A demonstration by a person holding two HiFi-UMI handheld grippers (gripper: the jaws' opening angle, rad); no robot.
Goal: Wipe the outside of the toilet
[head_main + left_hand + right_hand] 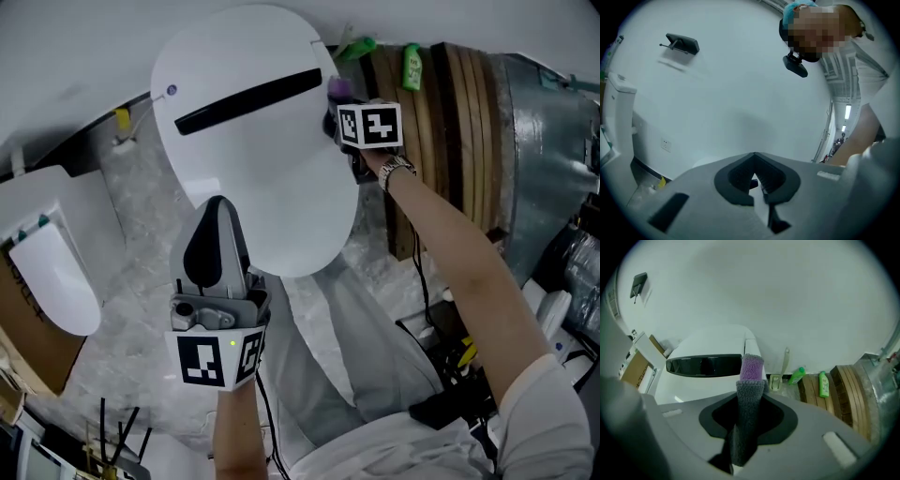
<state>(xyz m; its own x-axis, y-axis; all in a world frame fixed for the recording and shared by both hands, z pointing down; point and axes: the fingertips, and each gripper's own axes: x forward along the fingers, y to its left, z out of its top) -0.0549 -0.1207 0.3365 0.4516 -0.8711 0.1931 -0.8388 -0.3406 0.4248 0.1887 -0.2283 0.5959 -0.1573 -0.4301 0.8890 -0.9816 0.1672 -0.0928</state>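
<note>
Right hand-held gripper [749, 414] clamps cloth [751, 377]; toilet [253, 159] base hidden

White toilet [253, 178], black stripe [248, 101]; grey-and-purple cloth [749, 404]; green bottle [412, 67].

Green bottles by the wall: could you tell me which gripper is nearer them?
Right. The right gripper is beside the green bottles; the left gripper is over the toilet lid, near its front.

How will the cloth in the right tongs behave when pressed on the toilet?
Probably soft and compressible: the cloth looks fuzzy and is folded thick in the right tongs. Likely light, since its short free end stands up without sagging. On the glossy toilet it should slide easily.
</note>
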